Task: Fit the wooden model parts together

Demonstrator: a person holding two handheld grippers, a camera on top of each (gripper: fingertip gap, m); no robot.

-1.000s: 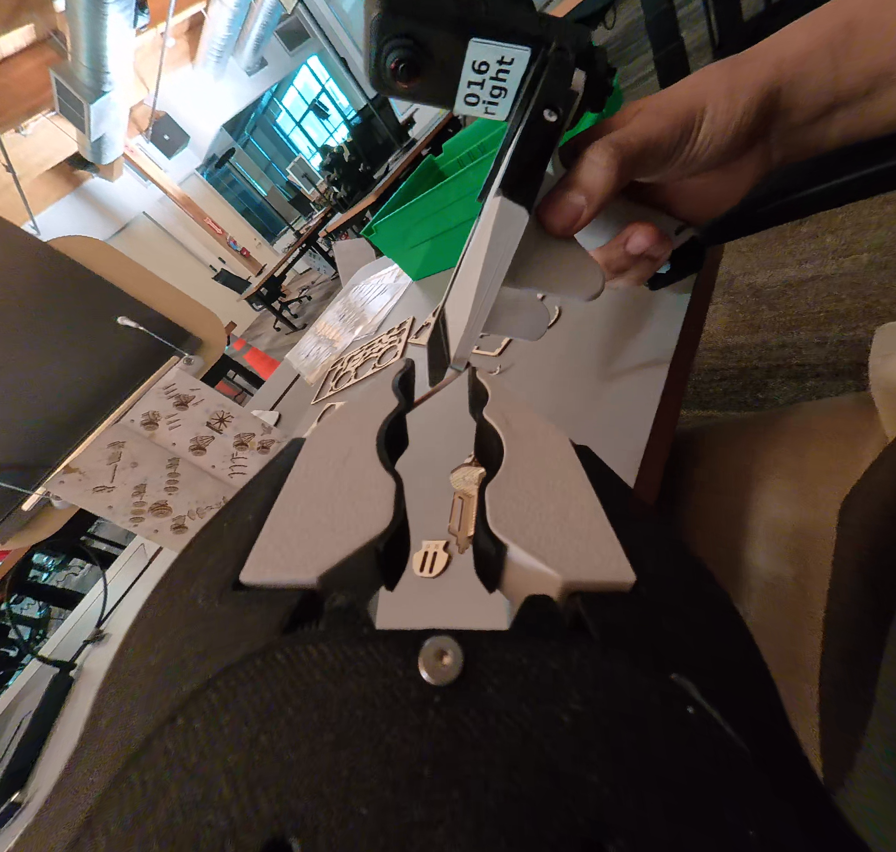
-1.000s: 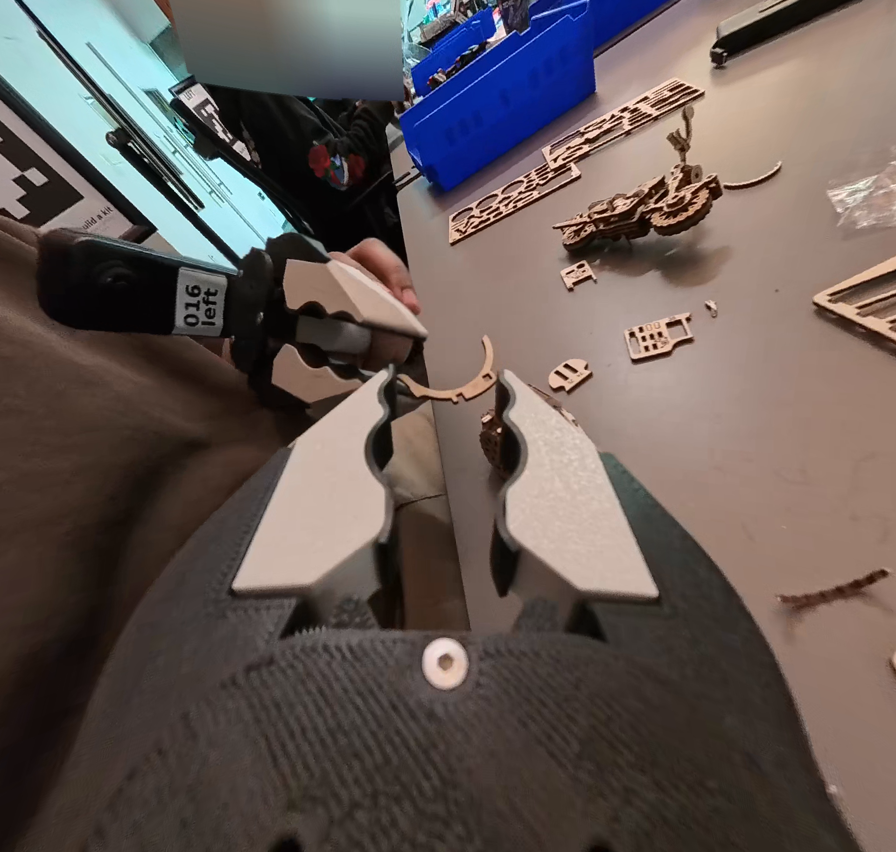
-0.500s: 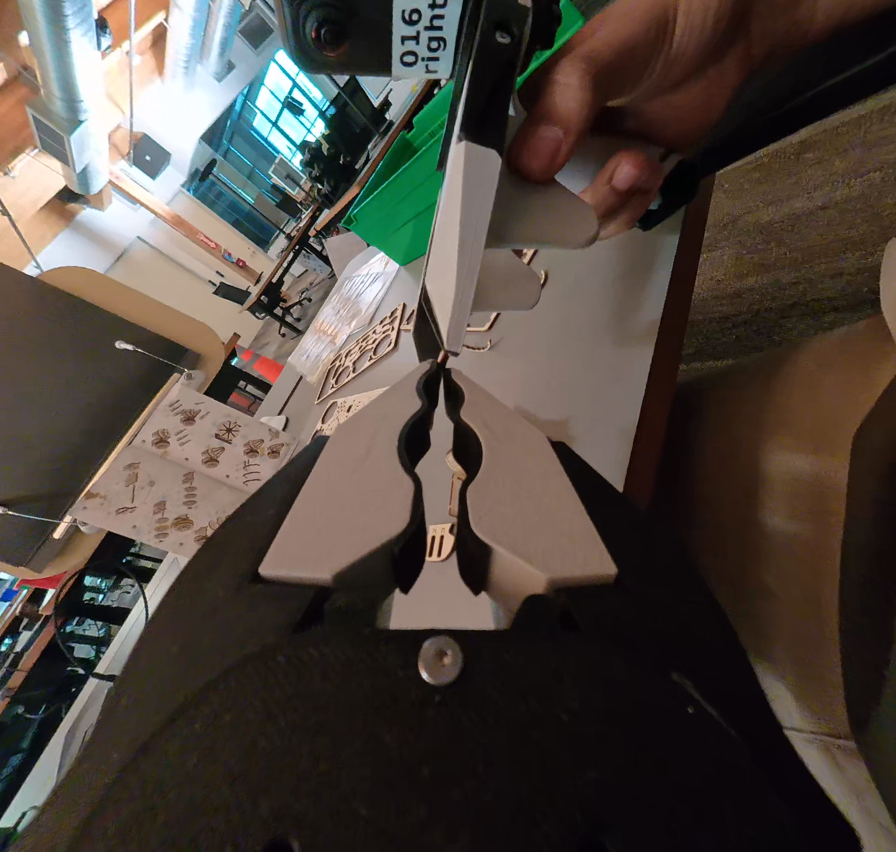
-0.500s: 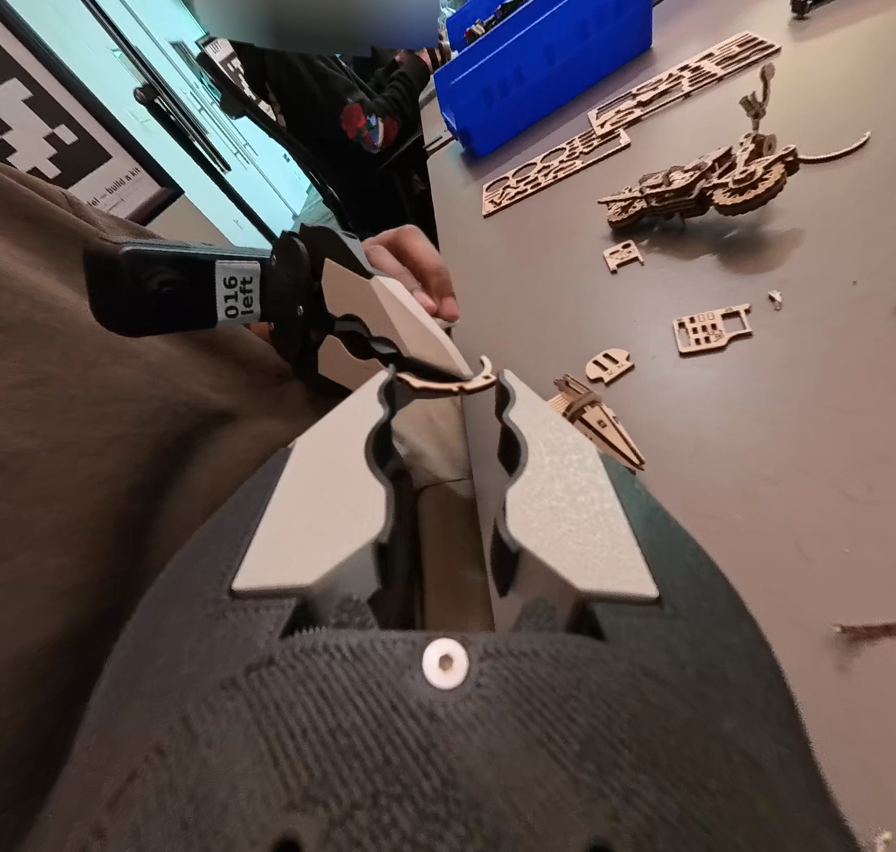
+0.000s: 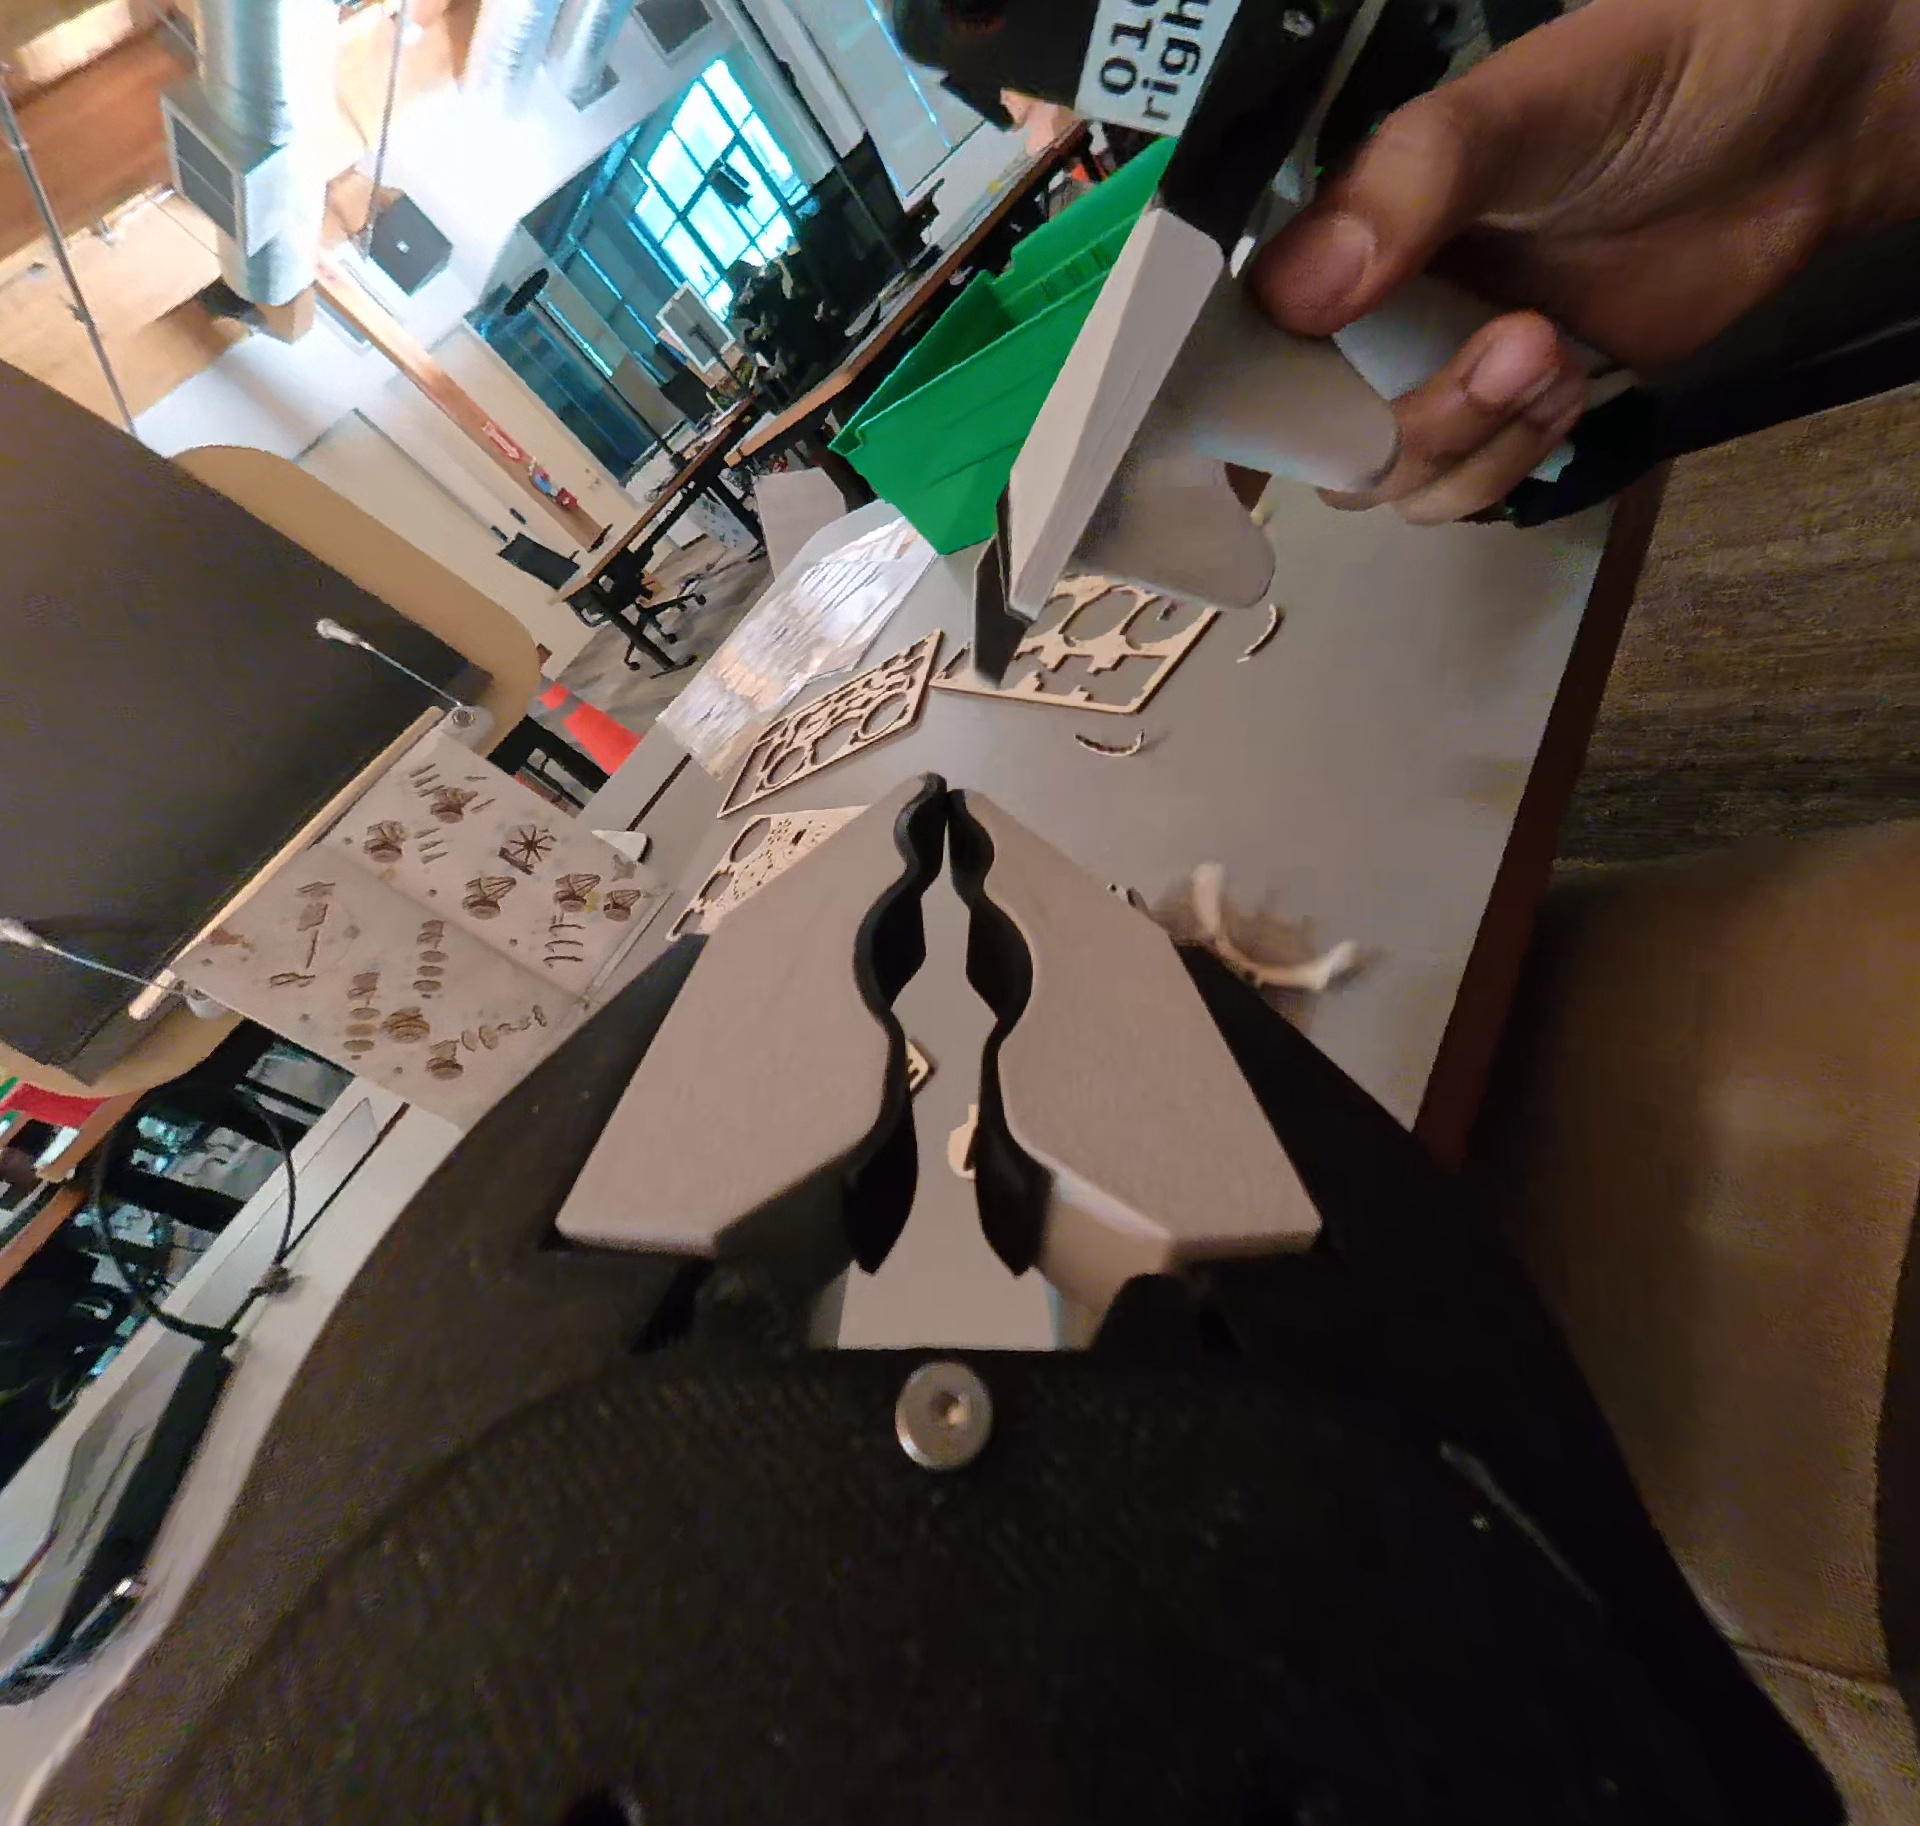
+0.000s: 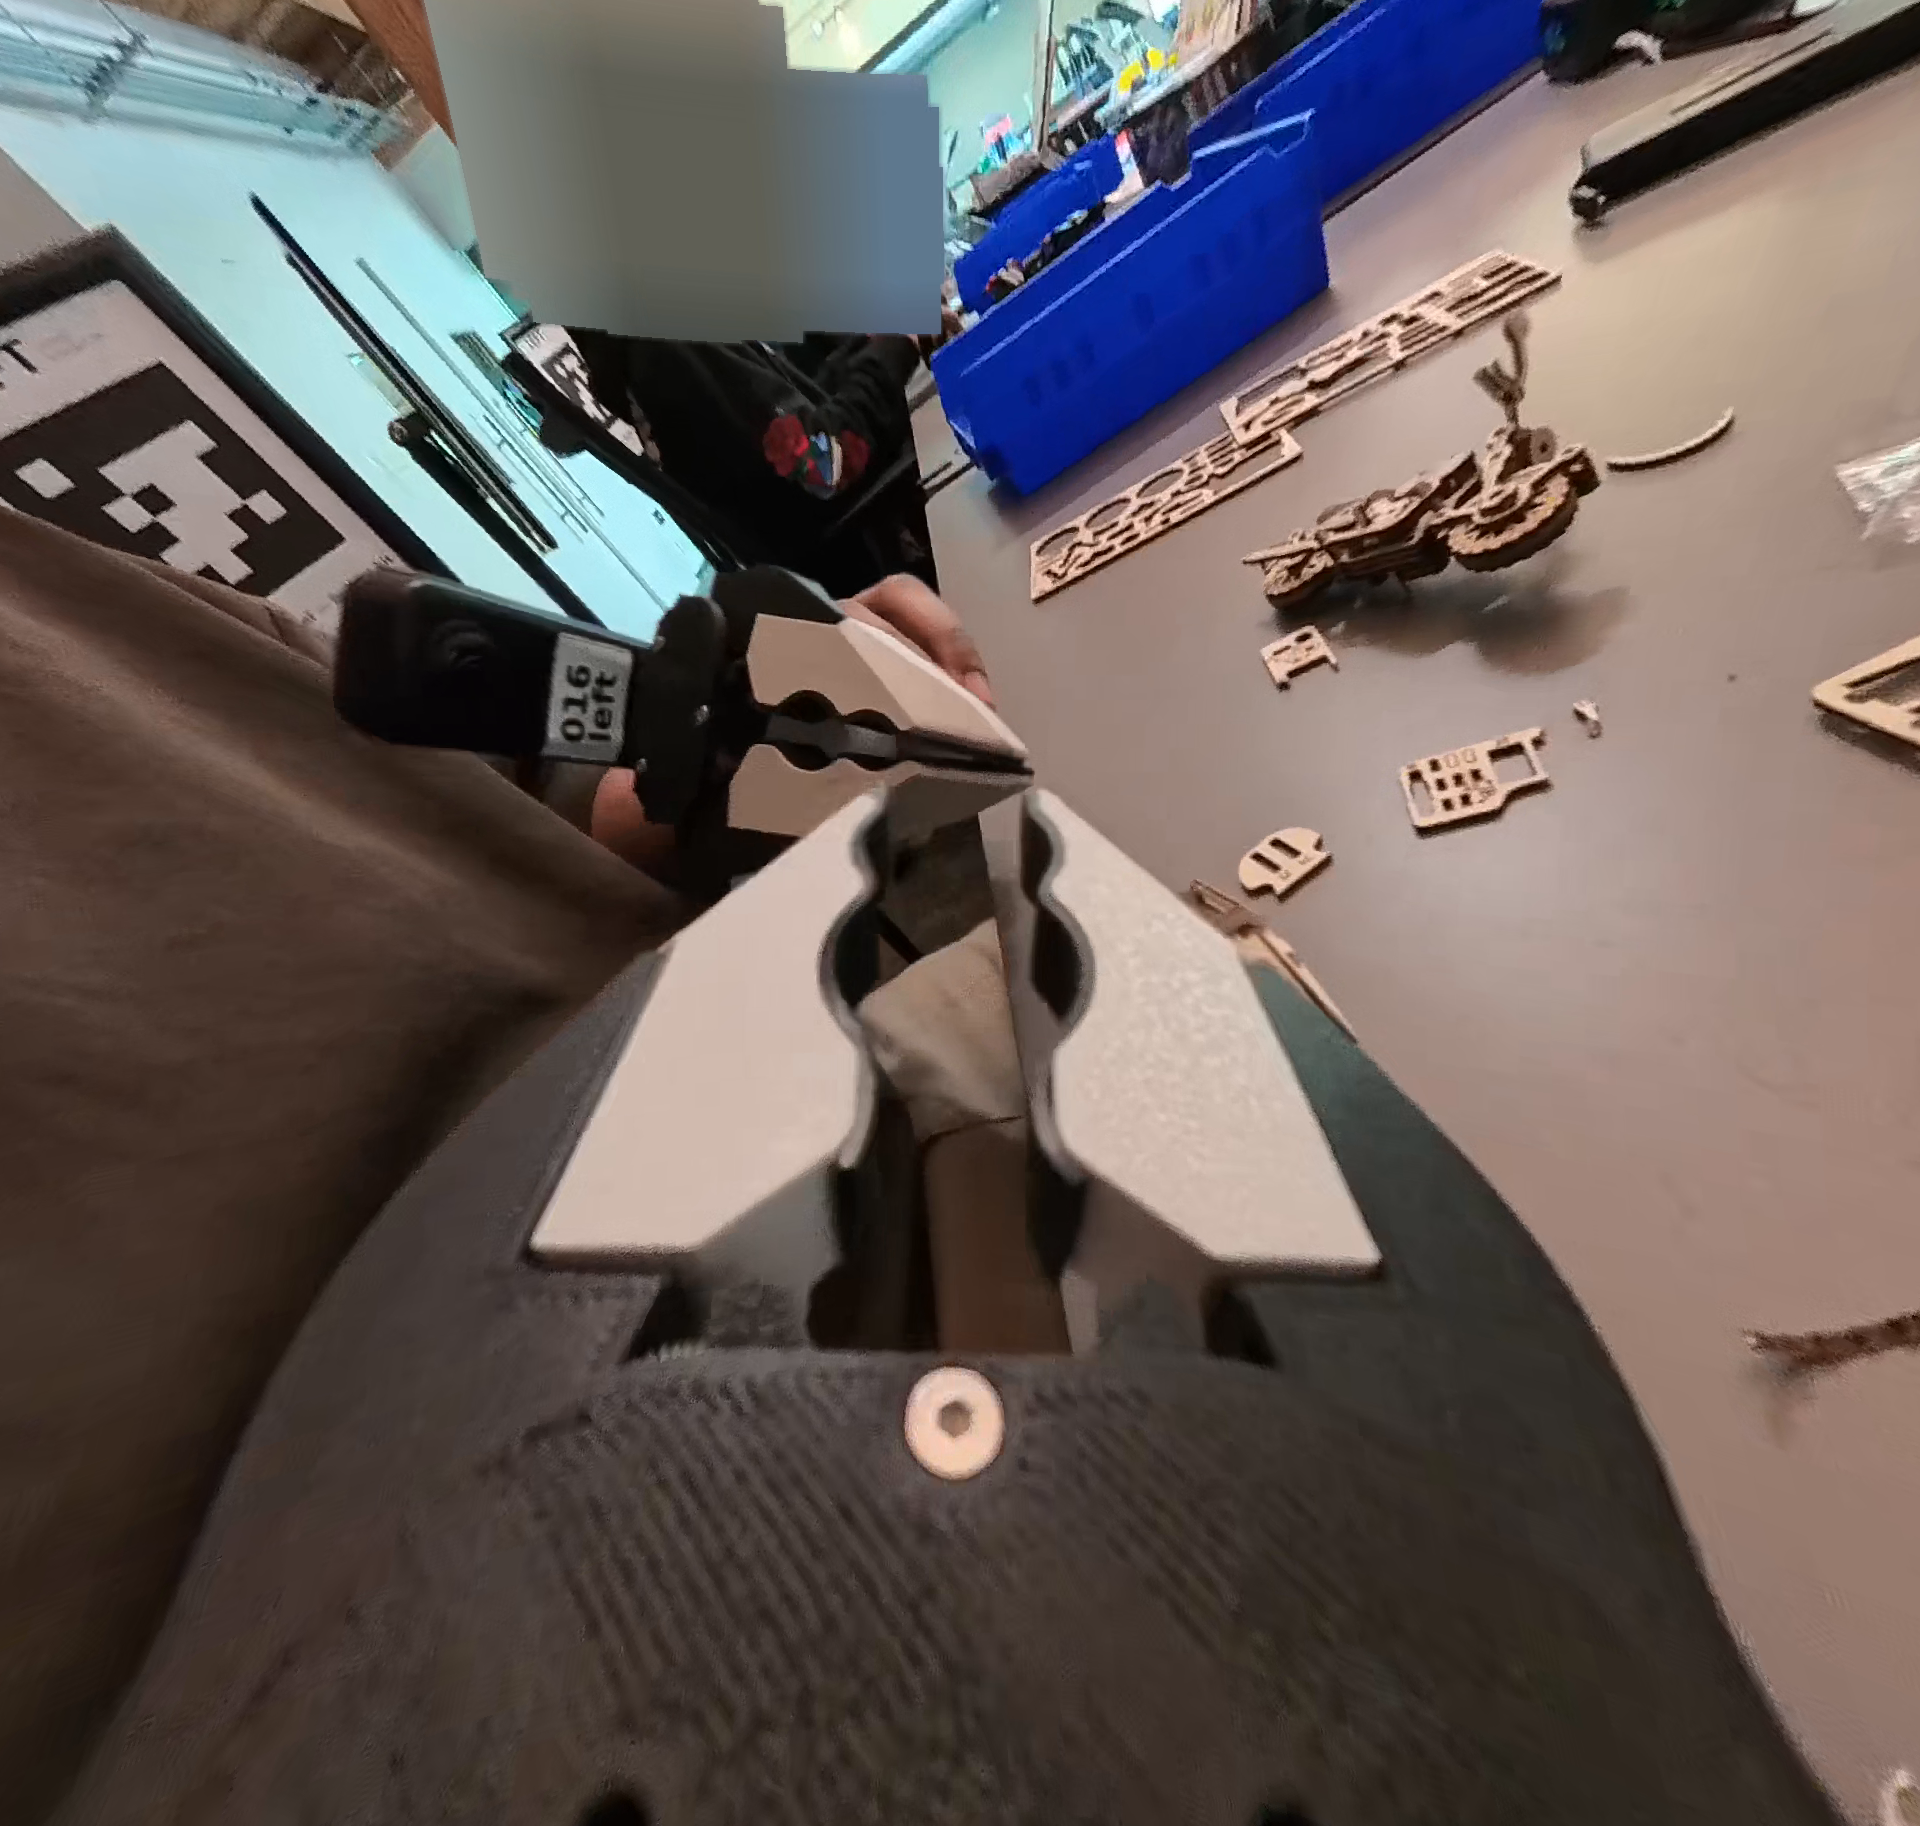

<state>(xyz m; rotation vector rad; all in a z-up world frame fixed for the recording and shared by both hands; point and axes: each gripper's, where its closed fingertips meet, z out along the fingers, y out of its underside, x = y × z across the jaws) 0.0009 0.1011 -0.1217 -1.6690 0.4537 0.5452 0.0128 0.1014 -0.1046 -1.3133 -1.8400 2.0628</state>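
My left gripper (image 5: 940,802) is shut with its tips together, and I see nothing between them. It also shows in the right wrist view (image 6: 1018,764), just beyond my right gripper (image 6: 954,805), which is open by a narrow gap and empty. In the left wrist view the right gripper (image 5: 995,649) hangs side-on above a cut-out wooden sheet (image 5: 1101,649). A blurred pale curved wooden piece (image 5: 1262,945) is beside the left gripper's right finger, near the table edge. A built wooden motorcycle model (image 6: 1434,519) stands on the table farther back.
Small loose wooden parts (image 6: 1283,860) (image 6: 1470,777) lie on the dark table (image 6: 1558,1101). Part sheets (image 6: 1164,514) and blue bins (image 6: 1143,342) are at the back. A green bin (image 5: 987,394) and an instruction sheet (image 5: 416,945) are on the left. A person's hand (image 5: 1558,218) holds the right gripper. My two grippers' fingertips are within a few centimetres of each other. The built wooden motorcycle model (image 6: 1434,519) is about equally far from each gripper, around 20 cm.
The left gripper has shut fully and the curved piece is gone from its tips. The two grippers have drawn apart. The right gripper's gap has narrowed.
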